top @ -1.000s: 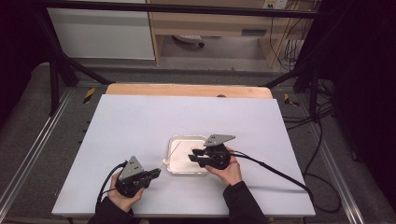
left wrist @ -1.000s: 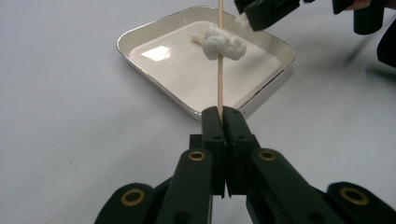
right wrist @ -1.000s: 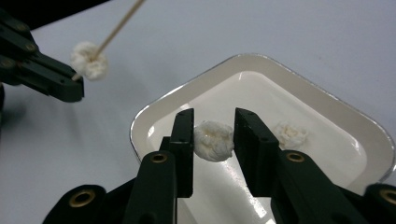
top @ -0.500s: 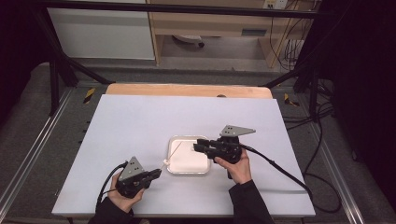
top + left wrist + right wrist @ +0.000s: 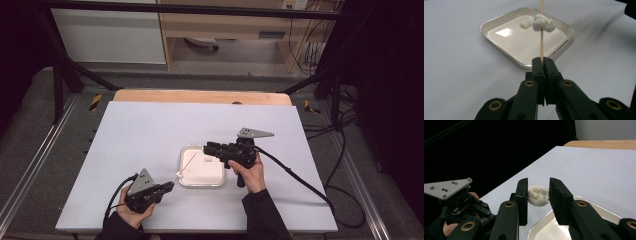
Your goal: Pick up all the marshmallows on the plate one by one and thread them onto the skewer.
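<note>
A silver square tray (image 5: 202,184) lies on the white table, near its front. My left gripper (image 5: 170,186) rests left of the tray, shut on a thin wooden skewer (image 5: 541,45) that slants up over it. A white puffy lump (image 5: 544,23) is threaded on the skewer. A smaller white lump (image 5: 525,23) lies inside the tray (image 5: 499,48). My right gripper (image 5: 207,147) hovers over the tray's right side, pointing left. Its jaws (image 5: 538,181) press on another white puffy lump (image 5: 538,195), held in the air above the tray's corner (image 5: 549,230).
The white table (image 5: 150,130) has a wooden strip (image 5: 200,96) along its far edge. Cables trail from both grippers toward the front and right. A metal frame and dark floor surround the table. My left gripper (image 5: 456,200) also appears in the right gripper view.
My right gripper has risen from the tray and shifted slightly right, carrying the white lump. The left gripper and its skewer have stayed in place.
</note>
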`<act>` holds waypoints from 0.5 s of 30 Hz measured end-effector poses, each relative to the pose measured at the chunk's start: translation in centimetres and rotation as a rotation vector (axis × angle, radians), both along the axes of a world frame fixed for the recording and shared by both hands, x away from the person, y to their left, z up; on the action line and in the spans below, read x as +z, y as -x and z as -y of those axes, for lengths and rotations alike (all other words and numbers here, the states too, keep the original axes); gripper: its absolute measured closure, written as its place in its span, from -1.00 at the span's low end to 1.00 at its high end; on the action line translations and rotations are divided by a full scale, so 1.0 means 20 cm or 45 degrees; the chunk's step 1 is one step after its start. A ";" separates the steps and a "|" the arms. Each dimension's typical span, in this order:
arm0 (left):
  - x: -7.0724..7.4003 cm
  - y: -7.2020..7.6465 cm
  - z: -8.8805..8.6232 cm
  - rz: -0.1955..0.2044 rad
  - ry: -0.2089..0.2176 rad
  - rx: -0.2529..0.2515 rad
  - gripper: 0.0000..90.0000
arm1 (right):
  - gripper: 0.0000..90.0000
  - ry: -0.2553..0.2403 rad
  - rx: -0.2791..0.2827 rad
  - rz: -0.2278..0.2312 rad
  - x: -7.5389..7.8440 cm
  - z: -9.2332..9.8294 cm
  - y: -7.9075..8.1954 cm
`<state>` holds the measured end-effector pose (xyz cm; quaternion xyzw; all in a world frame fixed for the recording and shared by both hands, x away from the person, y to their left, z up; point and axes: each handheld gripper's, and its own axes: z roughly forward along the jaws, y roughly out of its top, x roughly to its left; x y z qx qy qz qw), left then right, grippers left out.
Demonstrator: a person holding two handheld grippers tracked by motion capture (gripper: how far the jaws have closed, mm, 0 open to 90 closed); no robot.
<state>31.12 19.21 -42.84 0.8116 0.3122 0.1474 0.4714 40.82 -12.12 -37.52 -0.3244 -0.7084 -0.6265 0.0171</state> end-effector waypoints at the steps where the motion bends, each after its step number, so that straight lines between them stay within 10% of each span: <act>1: 0.00 0.00 0.00 0.001 0.002 -0.001 0.97 | 0.55 0.001 0.002 -0.009 0.00 -0.01 0.00; 15: 0.00 0.00 0.00 0.014 0.005 -0.011 0.97 | 0.55 -0.035 0.073 -0.057 -0.03 -0.07 -0.02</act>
